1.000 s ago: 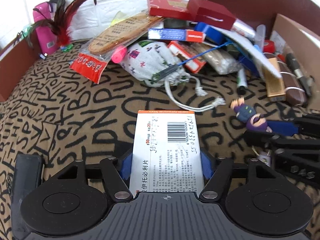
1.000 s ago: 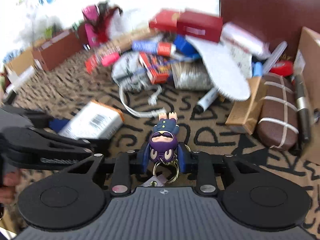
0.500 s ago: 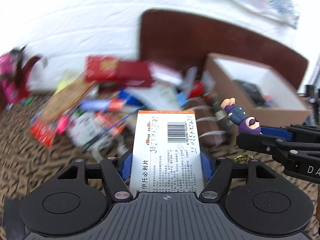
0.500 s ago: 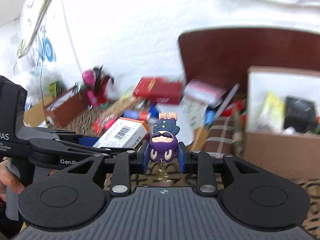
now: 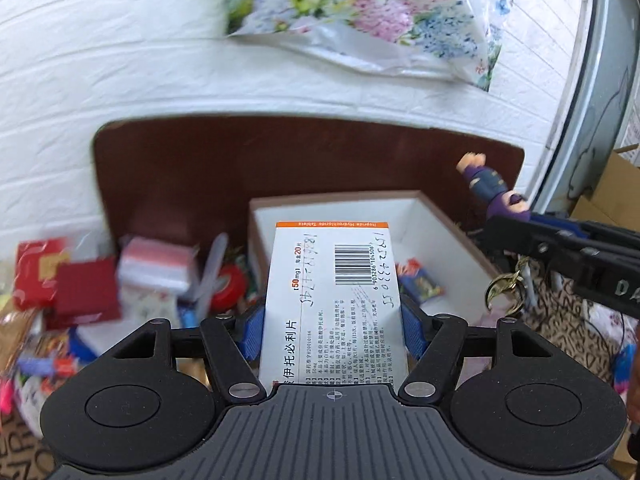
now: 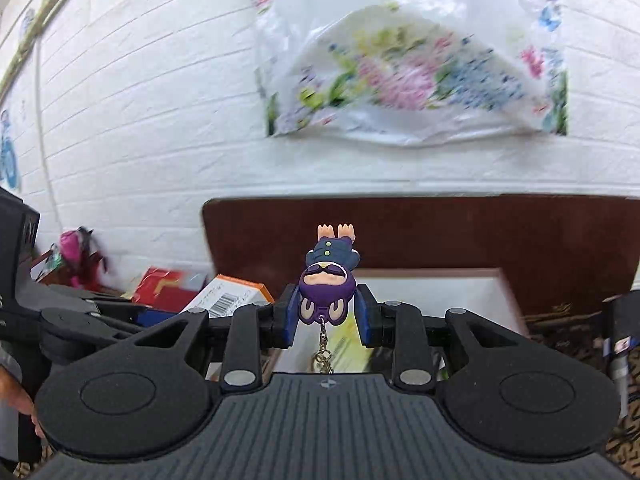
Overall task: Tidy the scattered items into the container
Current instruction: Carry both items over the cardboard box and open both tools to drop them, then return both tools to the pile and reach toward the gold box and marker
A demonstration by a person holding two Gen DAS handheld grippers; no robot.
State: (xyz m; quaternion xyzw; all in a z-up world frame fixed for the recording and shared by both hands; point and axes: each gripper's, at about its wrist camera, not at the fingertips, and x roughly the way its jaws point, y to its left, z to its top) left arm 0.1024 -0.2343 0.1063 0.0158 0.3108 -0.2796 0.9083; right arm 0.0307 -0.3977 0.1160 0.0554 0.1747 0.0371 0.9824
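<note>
My left gripper (image 5: 333,332) is shut on a white medicine box (image 5: 334,300) with an orange edge and a barcode, held in the air in front of the open cardboard container (image 5: 440,220). My right gripper (image 6: 327,314) is shut on a purple cartoon figure keychain (image 6: 328,280), its key ring (image 6: 322,358) dangling below, above the container's near left part (image 6: 492,292). In the left wrist view the right gripper (image 5: 520,224) with the figure (image 5: 490,188) is at the right, beside the container. In the right wrist view the medicine box (image 6: 232,294) and left gripper (image 6: 100,314) are at the left.
A blurred pile of scattered items (image 5: 120,280) with red boxes (image 5: 68,280) lies left of the container. A dark brown board (image 5: 280,164) stands behind it against the white brick wall. A floral plastic bag (image 5: 360,20) hangs on the wall. Small items (image 5: 420,284) lie inside the container.
Both grippers have risen off the patterned cloth and swung right toward the container, carrying the medicine box and the keychain. Both views now tilt up to the wall.
</note>
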